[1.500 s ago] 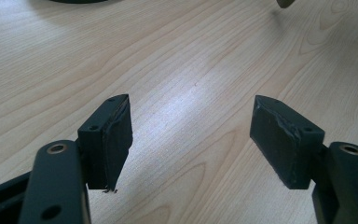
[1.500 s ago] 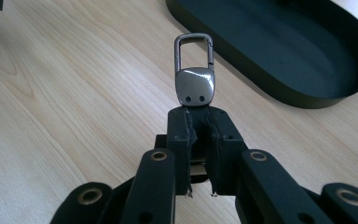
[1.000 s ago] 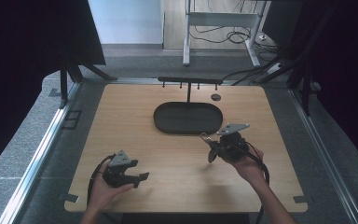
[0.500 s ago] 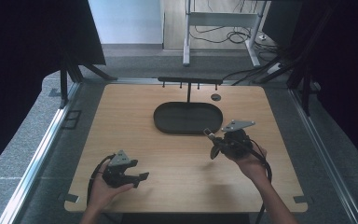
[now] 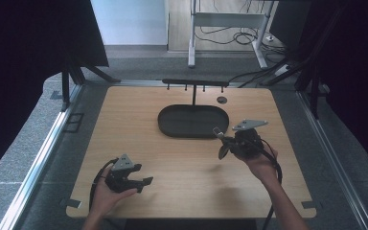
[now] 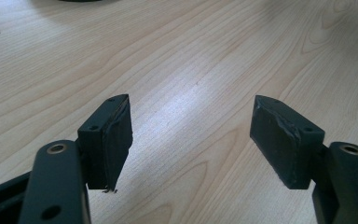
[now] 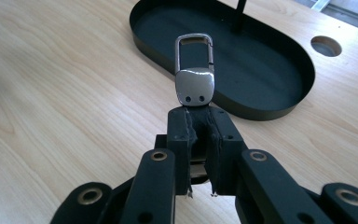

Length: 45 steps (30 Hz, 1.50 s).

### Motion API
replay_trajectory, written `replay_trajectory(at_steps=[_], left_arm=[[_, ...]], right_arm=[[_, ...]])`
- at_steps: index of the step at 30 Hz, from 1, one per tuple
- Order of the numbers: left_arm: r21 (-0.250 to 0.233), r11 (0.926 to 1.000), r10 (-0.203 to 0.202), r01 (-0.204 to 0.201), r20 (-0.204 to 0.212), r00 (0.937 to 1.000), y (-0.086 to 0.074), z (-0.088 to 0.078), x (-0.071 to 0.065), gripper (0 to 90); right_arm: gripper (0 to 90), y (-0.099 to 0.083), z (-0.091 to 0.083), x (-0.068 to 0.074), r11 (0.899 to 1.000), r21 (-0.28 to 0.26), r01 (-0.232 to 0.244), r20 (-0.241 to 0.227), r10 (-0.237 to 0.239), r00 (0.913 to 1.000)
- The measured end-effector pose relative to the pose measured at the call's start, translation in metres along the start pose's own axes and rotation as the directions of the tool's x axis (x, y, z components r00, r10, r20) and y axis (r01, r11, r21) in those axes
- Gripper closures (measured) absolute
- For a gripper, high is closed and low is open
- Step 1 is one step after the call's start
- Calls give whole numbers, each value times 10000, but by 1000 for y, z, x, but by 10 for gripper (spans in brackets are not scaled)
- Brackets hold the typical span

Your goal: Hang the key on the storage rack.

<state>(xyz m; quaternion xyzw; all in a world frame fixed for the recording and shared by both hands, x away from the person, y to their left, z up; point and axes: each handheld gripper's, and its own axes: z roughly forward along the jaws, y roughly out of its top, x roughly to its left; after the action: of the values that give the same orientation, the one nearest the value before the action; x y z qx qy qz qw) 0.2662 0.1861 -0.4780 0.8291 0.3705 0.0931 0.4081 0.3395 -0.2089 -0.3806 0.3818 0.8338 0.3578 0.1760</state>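
The right tongs are pressed together on the lower end of a metal key clip, which sticks out past the pads with its open snap loop pointing away from the hand. In the right gripper view the clip hangs above the near rim of the black oval tray, and bare wood lies under the jaws. From the high view the same right tongs sit in the air just off the tray's right end, the hand behind them. The clip itself is too small to make out there.

The left tongs are spread wide with nothing between the pads, only wood grain beneath. The high view puts the left tongs low near the counter's front edge, well apart from the tray and from the right hand.

The tray lies toward the counter's far middle; a thin black rack with small hooks stands behind it, its post rising from the tray's back. A round hole is cut in the wood just right of the post. Open wood runs broadly between the two hands and along the left side. The right gripper view brings out the clip's two rivets and the tray's bare floor; the high view gives the counter's edges, the metal rails and the grey floor around.
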Motion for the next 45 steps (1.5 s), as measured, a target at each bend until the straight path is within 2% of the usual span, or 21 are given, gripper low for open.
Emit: replay_trajectory(at_steps=[31, 38, 45], left_arm=[[7, 10000, -20, 20, 0, 10000, 0, 0, 0, 304], [34, 10000, -13, 13, 23, 10000, 0, 0, 0, 304], [6, 10000, -46, 46, 26, 10000, 0, -1, 1, 304]], right_arm=[[806, 19, -1, -28, 9966, -522, -640, 469, 665, 9967], [806, 23, -1, -37, 9932, -691, -939, 540, 977, 9938], [806, 27, 2, -45, 9939, -626, -911, 775, 958, 9924]])
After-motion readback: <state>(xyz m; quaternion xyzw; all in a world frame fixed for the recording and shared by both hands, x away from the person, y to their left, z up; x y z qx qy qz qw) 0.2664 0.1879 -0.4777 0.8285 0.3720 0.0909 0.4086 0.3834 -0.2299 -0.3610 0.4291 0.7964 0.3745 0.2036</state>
